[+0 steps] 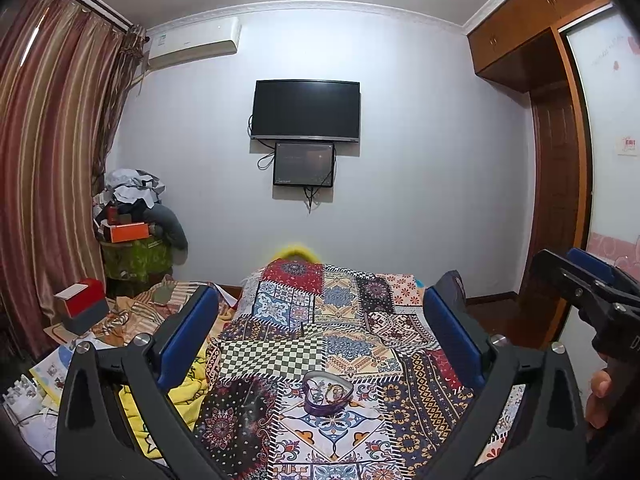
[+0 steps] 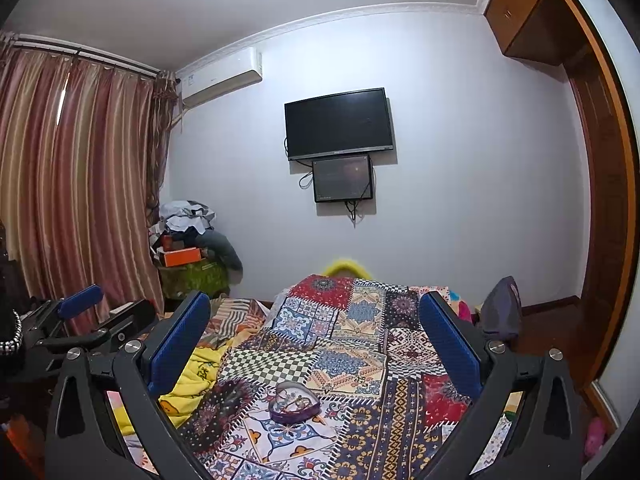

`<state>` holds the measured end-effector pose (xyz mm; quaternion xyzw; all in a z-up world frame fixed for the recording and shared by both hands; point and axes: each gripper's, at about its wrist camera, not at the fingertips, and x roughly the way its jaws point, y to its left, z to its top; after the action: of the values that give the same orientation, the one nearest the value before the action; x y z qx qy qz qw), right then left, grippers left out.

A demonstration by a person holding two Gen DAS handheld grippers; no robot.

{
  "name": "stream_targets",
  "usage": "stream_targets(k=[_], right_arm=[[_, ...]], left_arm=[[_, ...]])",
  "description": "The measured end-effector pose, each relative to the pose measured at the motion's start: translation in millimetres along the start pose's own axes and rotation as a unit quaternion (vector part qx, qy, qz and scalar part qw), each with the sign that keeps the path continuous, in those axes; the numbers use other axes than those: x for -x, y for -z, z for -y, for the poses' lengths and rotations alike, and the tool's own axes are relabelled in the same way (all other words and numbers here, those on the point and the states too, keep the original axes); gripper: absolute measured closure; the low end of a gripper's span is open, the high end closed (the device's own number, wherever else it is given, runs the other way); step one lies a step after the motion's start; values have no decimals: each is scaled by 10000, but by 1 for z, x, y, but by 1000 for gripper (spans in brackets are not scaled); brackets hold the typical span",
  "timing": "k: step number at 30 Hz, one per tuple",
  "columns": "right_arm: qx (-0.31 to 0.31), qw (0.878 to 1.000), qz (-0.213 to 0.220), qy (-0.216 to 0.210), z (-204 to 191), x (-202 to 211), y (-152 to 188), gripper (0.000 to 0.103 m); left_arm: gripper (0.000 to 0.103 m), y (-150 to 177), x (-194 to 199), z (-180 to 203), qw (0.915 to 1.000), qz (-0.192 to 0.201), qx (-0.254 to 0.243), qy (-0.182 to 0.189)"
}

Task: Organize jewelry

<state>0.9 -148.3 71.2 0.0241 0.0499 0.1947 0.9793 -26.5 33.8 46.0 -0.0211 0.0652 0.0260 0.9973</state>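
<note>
Left wrist view: the left gripper (image 1: 320, 320) is held above a bed, its blue-padded jaws spread wide with nothing between them. Ahead and below, a small heart-shaped purple jewelry box (image 1: 327, 394) sits open on the patchwork bedspread (image 1: 360, 340), lying between the two fingers in the frame but well clear of both. Small pieces of jewelry (image 1: 334, 390), apparently rings or beads, lie inside; they are too small to identify. The right gripper (image 1: 592, 296) enters at the far right edge, a person's hand (image 1: 598, 398) beneath it.

Right wrist view: the right gripper (image 2: 316, 328) is also raised over the bed, jaws wide apart and empty. The same heart-shaped box (image 2: 294, 404) rests on the bedspread (image 2: 400, 400) low in the frame, between the fingers but untouched, its contents (image 2: 294, 398) visible as small bright shapes. The left gripper (image 2: 80, 312) shows at the left edge, its jaws apart.

The box looks light and rigid, likely to slide or tip on the soft quilt if nudged from one side; a squeeze across its two outer walls seems the surest hold. The pieces inside are judged tiny, light and slippery against broad pads, and would probably need a careful pinch from directly above, with the other gripper steadying the box.
</note>
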Motion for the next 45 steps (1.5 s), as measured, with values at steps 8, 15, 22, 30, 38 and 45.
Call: stream_targets(k=[8,15,22,30,38,45], right_arm=[[-14,10000,-10,5,1,2,-1,0],[-14,10000,-27,8,1,3,-1,0],[-19,10000,-17,15,1,1,-2,0],[-26,10000,-58,17,2,-3,-2,0],[-62,9999,-115,9,3,-6,0,0],[-83,9998,-162,23,2,-10,1,0]], left_arm=[[0,0,-2,5,10000,-13,-24,50],[0,-1,-3,7,9999,-12,-80,81],[0,-2,-4,4,9999,-32,-34,121],[0,-1,-6,1,9998,-49,57,194],[0,1,-13,0,9996,-131,99,218],[0,3,-18,-2,9993,-202,117,300]])
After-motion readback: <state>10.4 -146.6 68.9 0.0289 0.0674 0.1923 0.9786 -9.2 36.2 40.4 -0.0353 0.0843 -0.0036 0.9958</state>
